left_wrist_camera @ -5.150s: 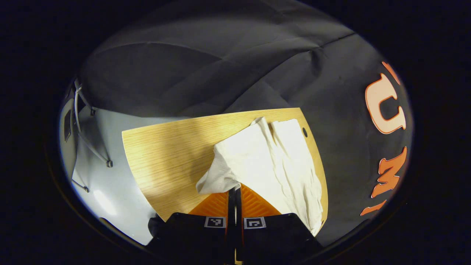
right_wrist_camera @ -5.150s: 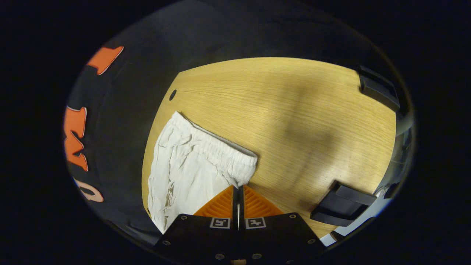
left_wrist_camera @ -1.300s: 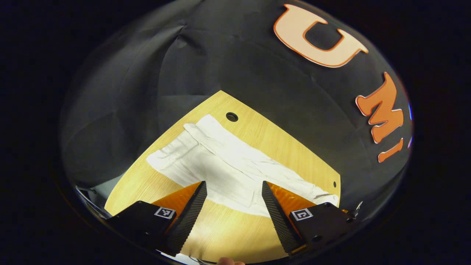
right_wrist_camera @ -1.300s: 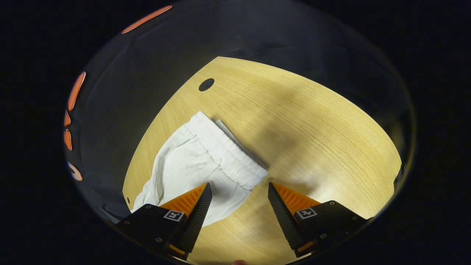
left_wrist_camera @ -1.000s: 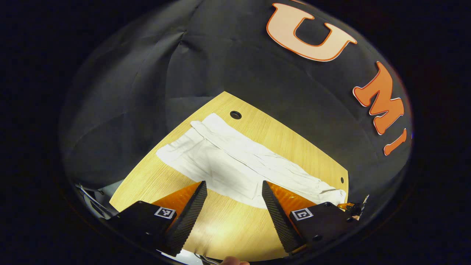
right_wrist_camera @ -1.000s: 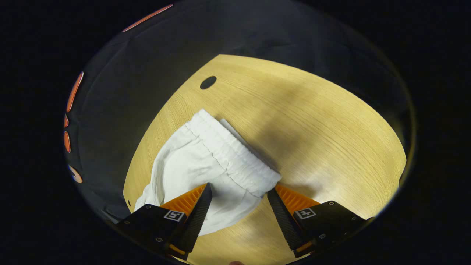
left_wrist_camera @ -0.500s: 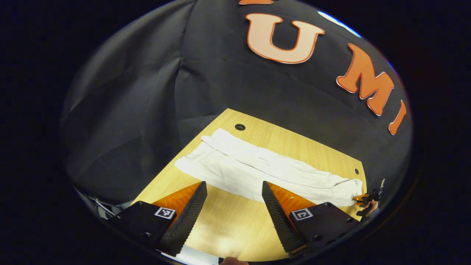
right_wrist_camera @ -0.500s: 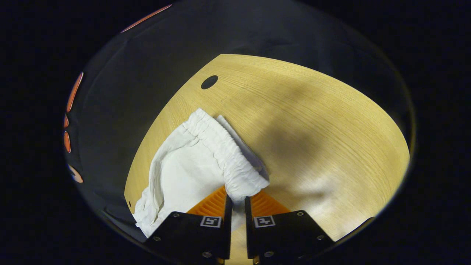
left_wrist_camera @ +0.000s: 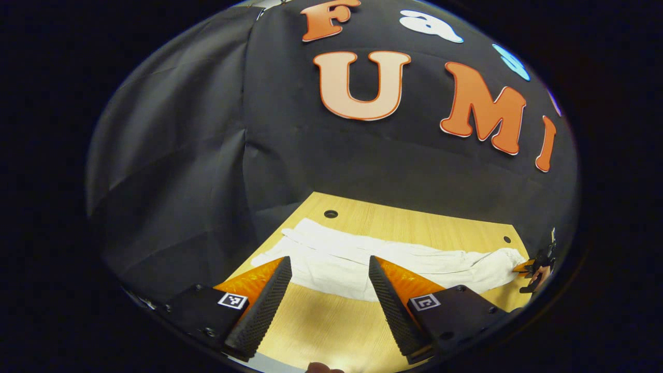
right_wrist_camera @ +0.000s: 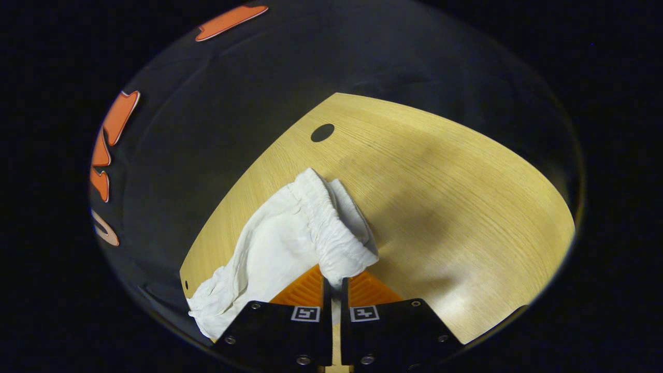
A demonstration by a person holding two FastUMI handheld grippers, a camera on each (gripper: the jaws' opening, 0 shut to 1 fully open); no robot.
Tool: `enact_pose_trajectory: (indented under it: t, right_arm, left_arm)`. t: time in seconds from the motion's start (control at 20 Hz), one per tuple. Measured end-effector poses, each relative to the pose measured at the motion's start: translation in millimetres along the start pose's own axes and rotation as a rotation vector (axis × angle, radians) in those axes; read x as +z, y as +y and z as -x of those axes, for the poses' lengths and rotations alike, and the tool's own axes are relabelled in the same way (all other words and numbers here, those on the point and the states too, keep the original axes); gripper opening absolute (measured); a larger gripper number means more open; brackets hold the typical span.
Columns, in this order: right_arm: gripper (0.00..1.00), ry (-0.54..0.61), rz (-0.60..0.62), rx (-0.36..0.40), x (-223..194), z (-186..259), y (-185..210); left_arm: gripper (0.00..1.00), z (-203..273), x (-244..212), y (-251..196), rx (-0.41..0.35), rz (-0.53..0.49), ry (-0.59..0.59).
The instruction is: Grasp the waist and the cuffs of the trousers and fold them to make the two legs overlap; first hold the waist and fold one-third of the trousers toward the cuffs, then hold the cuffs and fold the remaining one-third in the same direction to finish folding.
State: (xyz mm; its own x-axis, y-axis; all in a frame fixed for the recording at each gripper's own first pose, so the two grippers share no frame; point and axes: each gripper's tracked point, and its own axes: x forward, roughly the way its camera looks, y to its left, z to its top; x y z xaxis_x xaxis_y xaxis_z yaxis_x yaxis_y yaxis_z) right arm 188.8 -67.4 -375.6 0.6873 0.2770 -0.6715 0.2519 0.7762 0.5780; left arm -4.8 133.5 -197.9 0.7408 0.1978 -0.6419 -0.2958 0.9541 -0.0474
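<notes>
The white trousers (left_wrist_camera: 383,256) lie flat along the far side of the worktop (right_wrist_camera: 466,207), their long axis running from the round hole (left_wrist_camera: 330,213) toward the right hand-held gripper (right_wrist_camera: 335,282). That hand-held gripper is clamped on the near corner of the elastic waist (right_wrist_camera: 331,233), lifted slightly. The left hand-held gripper (left_wrist_camera: 330,282) hangs with fingers spread, empty, just short of the cuff half. By my reading, the waist must travel toward the hole. Which leg lies uppermost is hard to tell.

My left gripper (left_wrist_camera: 330,269) has black blocky finger mounts, each carrying a small square black-and-white marker and ridged inner faces. My right gripper (right_wrist_camera: 334,282) has the same black housing, two square markers, and round screws along its lower edge.
</notes>
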Motion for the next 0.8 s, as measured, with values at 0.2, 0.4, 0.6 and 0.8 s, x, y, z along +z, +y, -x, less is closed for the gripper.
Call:
enact_pose_trajectory:
  t: [0.2, 0.4, 0.6, 0.8]
  right_arm:
    - [0.07, -0.082, 0.101, 0.056, 20, 20, 5]
    - [0.06, -0.149, 0.232, 0.091, 40, 46, 18]
    - [0.07, -0.203, 0.346, 0.116, 61, 89, 29]
    - [0.06, -0.240, 0.463, 0.124, 57, 101, 51]
  left_arm:
    - [0.98, -2, 3, -5, -0.006, -0.077, -0.021]
    - [0.98, -6, 0, -13, -0.038, -0.154, -0.015]
    - [0.98, -12, -4, -18, -0.092, -0.168, -0.012]
    - [0.98, -21, -9, -10, -0.118, -0.162, 0.007]
